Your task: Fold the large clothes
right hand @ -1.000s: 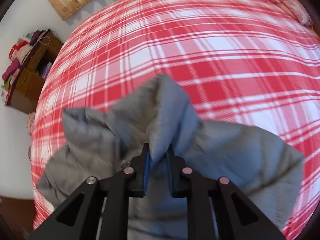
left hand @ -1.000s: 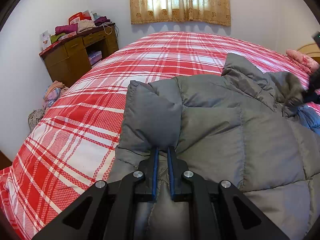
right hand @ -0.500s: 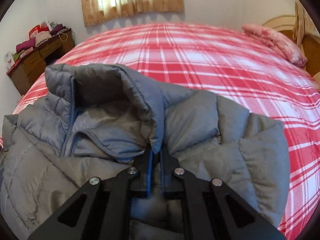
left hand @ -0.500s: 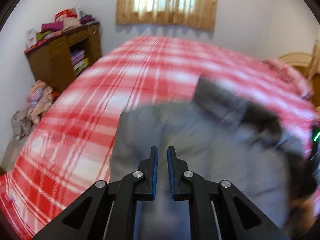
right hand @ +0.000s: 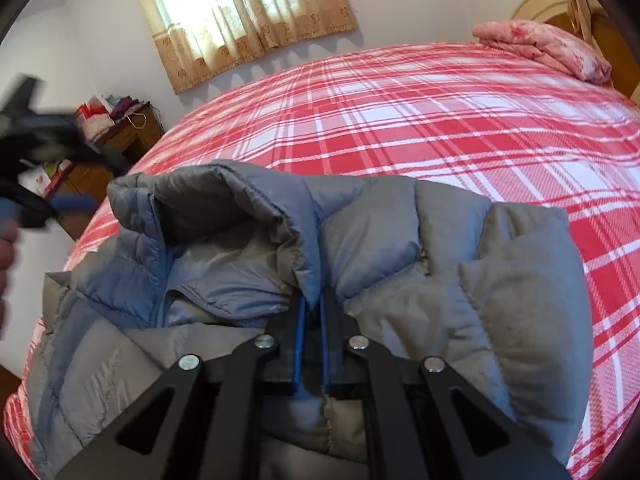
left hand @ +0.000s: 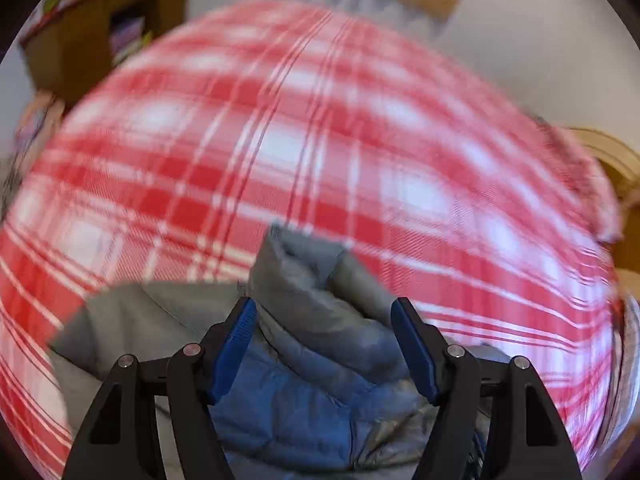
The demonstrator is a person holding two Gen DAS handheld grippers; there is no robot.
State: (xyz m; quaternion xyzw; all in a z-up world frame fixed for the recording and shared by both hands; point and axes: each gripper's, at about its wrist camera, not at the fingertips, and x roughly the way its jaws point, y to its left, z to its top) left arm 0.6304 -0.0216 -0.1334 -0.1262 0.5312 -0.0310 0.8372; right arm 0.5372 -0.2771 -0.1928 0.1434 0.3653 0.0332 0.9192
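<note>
The grey quilted down jacket with a blue lining (right hand: 248,280) lies rumpled on the bed, directly under and ahead of both tongs, its stand-up collar (left hand: 296,264) rising just beyond the left tongs' tips. The right tongs (right hand: 312,312) are pinched nearly closed on a fold of the jacket's collar edge, the fabric running down between the blue pads. The left tongs (left hand: 324,320) are opening, their blue pads standing wide to either side of the collar ridge without pressing on it; that view is smeared by motion. The step looks like taking a fresh hold near the collar to square the jacket up for folding. To do it well, the left tongs should settle before closing and bite the outer shell and the lining together, since slippery puffy fabric may slide out of a shallow pinch, while the right hold keeps the collar taut. Beyond the tongs stretches the red-and-white plaid bedspread (right hand: 440,120); farther off are a beige curtained window (right hand: 244,16), a brown wooden cabinet (right hand: 132,136) piled with clothes, and a pink floral folded quilt (right hand: 544,48).
</note>
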